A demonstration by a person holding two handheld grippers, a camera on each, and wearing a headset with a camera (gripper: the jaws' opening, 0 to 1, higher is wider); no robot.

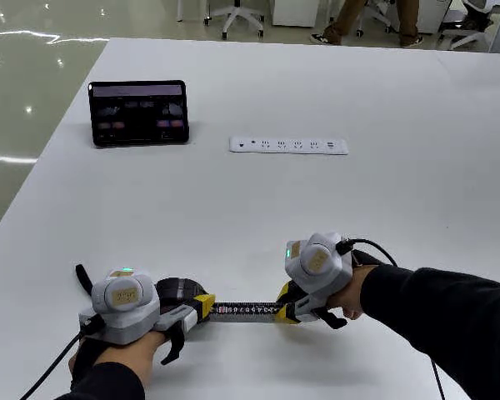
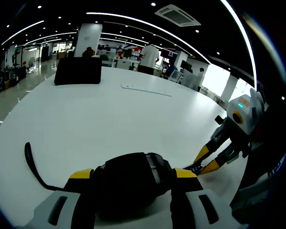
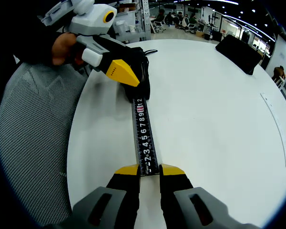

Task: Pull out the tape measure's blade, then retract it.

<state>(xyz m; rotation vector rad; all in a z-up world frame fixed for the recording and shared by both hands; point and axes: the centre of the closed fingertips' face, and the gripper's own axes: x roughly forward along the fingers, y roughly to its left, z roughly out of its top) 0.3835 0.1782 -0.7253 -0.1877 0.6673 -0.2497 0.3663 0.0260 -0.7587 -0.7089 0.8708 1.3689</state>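
Black tape measure case (image 2: 133, 191) clamped in my left tongs (image 2: 133, 173), right tongs (image 3: 149, 169) pinching blade (image 3: 142, 129) tip; looks mid pull-out, next I draw right.

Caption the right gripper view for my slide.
Right gripper holds the blade, pulled from the tape measure in the left gripper.

- The left claw (image 2: 133, 177) sits low, its jaws spread wide around the tape measure (image 2: 131, 193) and seemingly pressed against its sides.
- The left hand (image 1: 132, 354) grips it from behind.
- The right claw (image 3: 149, 170) points at the left one, jaws nearly together, pinching the blade (image 3: 144, 133) end.
- The right hand (image 1: 350, 298) holds it, with the dark-sleeved forearm (image 1: 450, 312) reaching in from the right.
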